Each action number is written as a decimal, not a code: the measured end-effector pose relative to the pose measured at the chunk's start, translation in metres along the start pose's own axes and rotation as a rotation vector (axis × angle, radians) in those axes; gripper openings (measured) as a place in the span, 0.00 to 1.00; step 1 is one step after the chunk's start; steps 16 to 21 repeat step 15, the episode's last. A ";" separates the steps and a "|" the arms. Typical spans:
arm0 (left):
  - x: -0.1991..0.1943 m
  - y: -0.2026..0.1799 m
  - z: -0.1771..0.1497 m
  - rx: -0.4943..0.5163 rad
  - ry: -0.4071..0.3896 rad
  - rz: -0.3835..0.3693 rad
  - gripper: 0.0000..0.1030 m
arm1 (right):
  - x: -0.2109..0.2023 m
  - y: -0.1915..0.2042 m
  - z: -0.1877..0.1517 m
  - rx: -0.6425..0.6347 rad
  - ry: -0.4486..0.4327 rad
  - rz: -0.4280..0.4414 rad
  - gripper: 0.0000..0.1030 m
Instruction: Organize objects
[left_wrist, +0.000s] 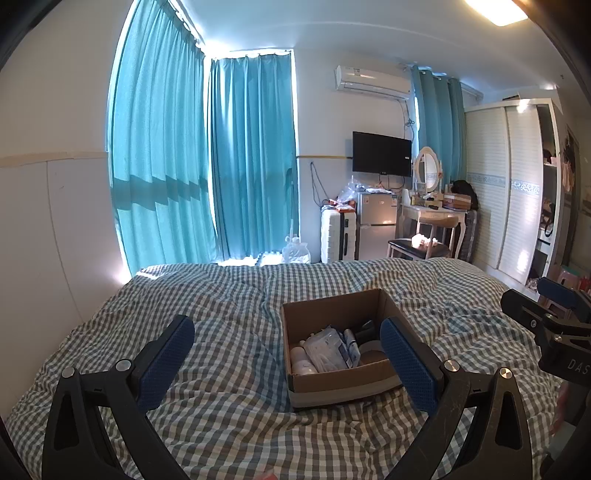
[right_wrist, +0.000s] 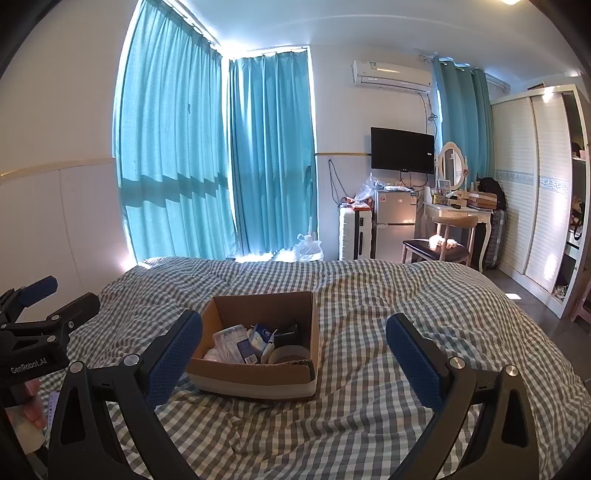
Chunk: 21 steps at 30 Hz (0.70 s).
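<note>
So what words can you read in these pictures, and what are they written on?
"GenRobot.AI" in white, on the black body of the left gripper.
"DAS", cut off by the picture's edge, on the black body of the right gripper.
Labels on the packets in the cardboard box: too small to read.
Logo under the TV screen and stickers on the air conditioner and fridge: too blurred to read.

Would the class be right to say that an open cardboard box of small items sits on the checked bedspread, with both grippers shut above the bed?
Not quite. The cardboard box of small items does sit open on the checked bedspread, but the grippers are not shut: the left gripper and the right gripper both stand wide open and empty, as each wrist view shows of its own fingers.
</note>
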<state>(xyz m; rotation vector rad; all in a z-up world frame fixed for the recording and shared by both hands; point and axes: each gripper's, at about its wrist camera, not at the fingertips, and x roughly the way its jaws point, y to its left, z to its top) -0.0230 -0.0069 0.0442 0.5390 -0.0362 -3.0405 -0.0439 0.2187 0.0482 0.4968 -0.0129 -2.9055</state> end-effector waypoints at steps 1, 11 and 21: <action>0.000 0.000 0.000 0.000 0.001 0.001 1.00 | 0.000 0.000 0.000 0.000 0.001 -0.001 0.97; 0.000 0.001 -0.001 -0.010 0.002 0.010 1.00 | 0.004 0.001 -0.003 0.000 0.015 0.001 0.97; 0.000 0.002 -0.001 -0.006 0.002 0.010 1.00 | 0.004 0.002 -0.003 -0.003 0.015 0.002 0.97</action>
